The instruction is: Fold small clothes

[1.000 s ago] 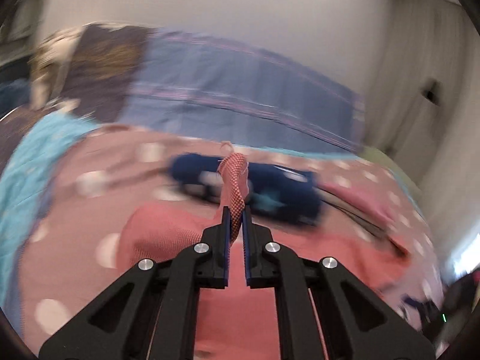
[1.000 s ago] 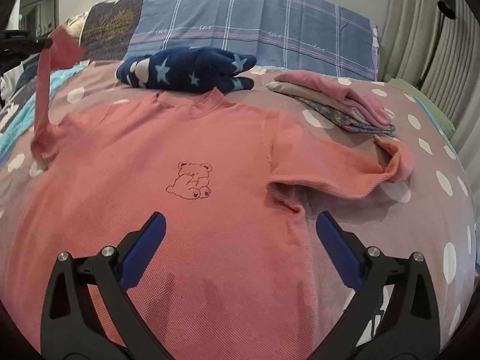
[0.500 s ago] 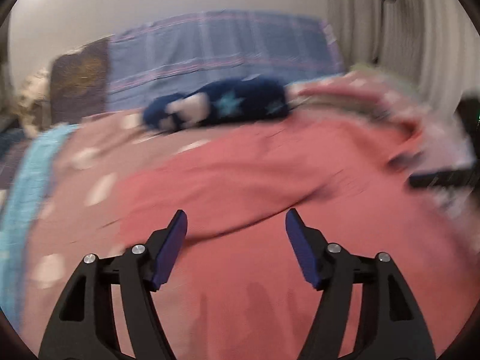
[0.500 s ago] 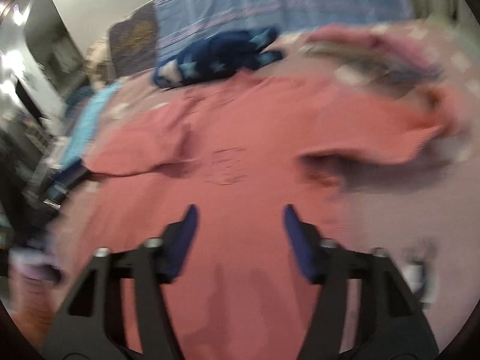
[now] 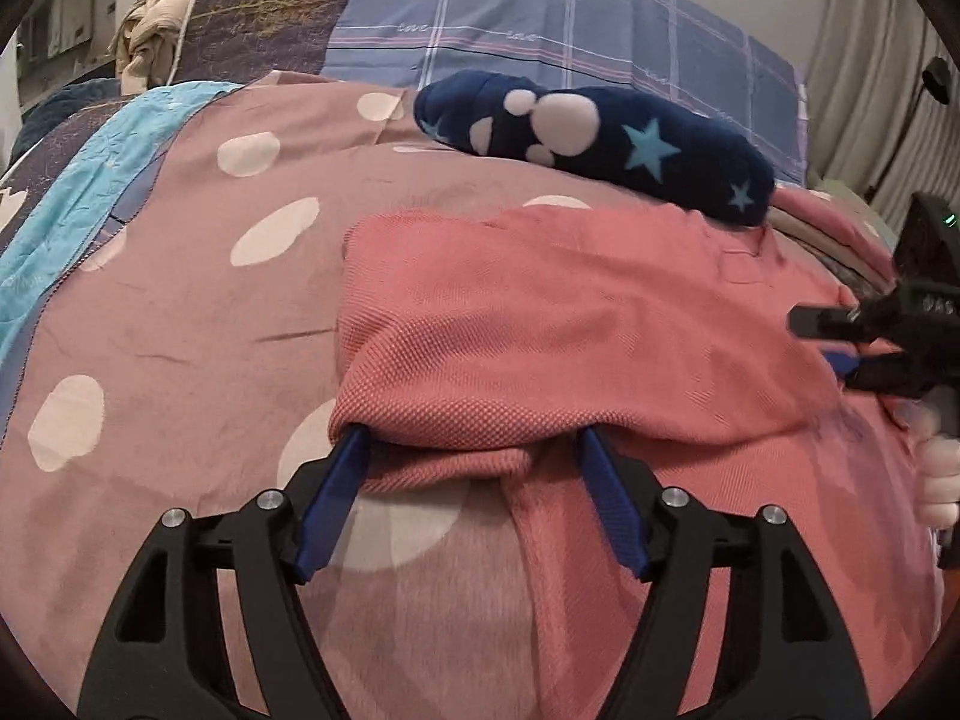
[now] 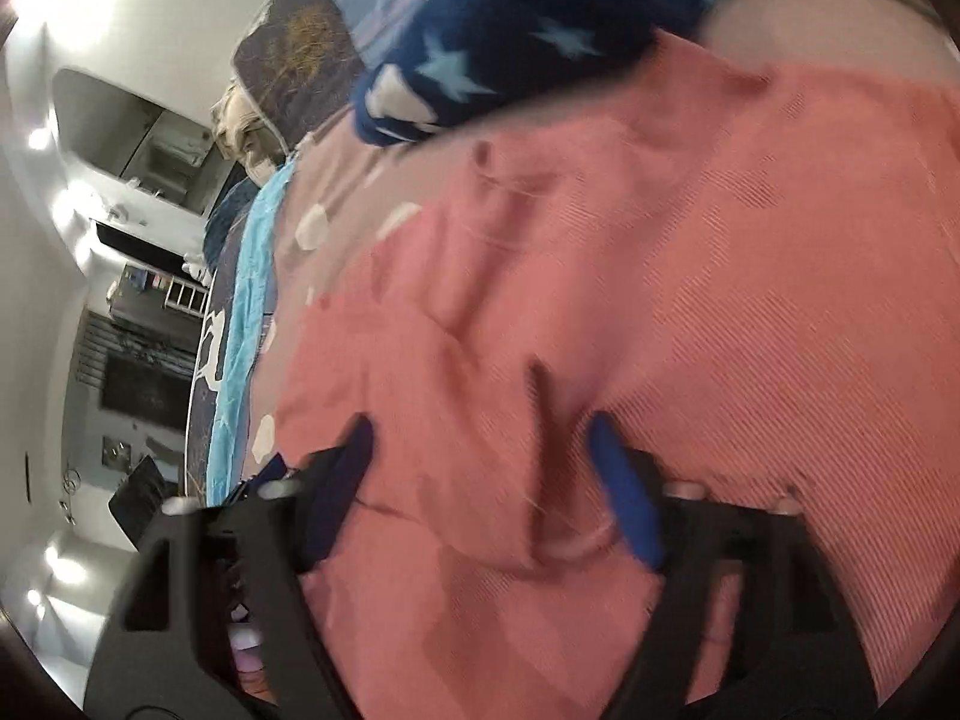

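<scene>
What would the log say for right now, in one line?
task: fold small clothes | left gripper: jaws opening, folded sleeve of pink shirt at their tips | right gripper: jaws apart over pink shirt, view blurred

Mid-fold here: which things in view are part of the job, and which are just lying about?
Job: pink shirt; folded clothes pile.
Lying about: navy star-print fleece; plaid pillow; turquoise blanket; polka-dot bedspread.

The left gripper (image 5: pixel 473 431) tilts downward with its jaws opening, both tips tucked under a fold of the pink garment (image 5: pixel 540 312), which lies between them. The right gripper (image 6: pixel 480 420) is rolled sideways and blurred, and its jaws appear to stand apart.
</scene>
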Demonstrator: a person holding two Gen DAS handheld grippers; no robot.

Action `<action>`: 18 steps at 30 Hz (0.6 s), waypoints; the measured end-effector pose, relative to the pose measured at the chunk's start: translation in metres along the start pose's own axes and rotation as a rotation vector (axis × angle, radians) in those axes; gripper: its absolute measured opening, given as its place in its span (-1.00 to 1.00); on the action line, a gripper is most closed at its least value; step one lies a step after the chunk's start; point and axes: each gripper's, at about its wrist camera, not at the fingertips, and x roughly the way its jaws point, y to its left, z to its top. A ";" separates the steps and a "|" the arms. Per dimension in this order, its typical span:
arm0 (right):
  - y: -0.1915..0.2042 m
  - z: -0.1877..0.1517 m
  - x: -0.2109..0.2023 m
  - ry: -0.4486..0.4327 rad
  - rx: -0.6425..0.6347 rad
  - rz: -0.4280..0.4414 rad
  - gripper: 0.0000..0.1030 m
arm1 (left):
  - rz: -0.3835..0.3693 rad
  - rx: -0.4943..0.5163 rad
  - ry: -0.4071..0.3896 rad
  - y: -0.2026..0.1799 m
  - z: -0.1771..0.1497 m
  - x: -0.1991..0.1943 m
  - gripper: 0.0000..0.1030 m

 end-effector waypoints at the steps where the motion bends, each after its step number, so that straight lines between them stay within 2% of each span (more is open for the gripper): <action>1: 0.008 0.002 -0.008 -0.036 -0.024 -0.008 -0.95 | 0.019 0.007 0.005 -0.002 -0.001 0.003 0.40; 2: 0.020 0.001 -0.027 -0.118 -0.070 -0.025 -0.95 | 0.035 0.018 0.004 -0.004 -0.002 0.004 0.40; 5: 0.042 -0.006 -0.075 -0.291 -0.212 -0.108 -0.95 | 0.073 0.054 -0.031 -0.011 -0.004 -0.002 0.41; 8: 0.035 -0.008 -0.099 -0.360 -0.240 -0.257 -0.94 | 0.125 0.053 -0.047 -0.011 -0.005 -0.004 0.55; 9: 0.024 -0.008 -0.101 -0.370 -0.224 -0.319 -0.94 | 0.121 0.048 -0.039 -0.009 -0.004 -0.002 0.55; 11: -0.001 -0.005 -0.097 -0.347 -0.183 -0.361 -0.93 | 0.116 0.030 -0.012 -0.005 -0.004 0.004 0.55; 13: -0.032 -0.003 -0.081 -0.262 -0.138 -0.361 -0.88 | 0.108 0.021 -0.006 -0.002 -0.004 0.005 0.55; 15: -0.050 -0.008 -0.074 -0.238 -0.109 -0.388 -0.80 | 0.108 0.019 -0.007 -0.002 -0.004 0.005 0.55; 17: -0.058 -0.011 -0.074 -0.240 -0.093 -0.378 -0.74 | 0.115 0.021 -0.005 -0.002 -0.005 0.006 0.55; 18: -0.060 -0.012 -0.076 -0.241 -0.085 -0.368 -0.50 | 0.120 0.025 -0.005 -0.003 -0.005 0.007 0.55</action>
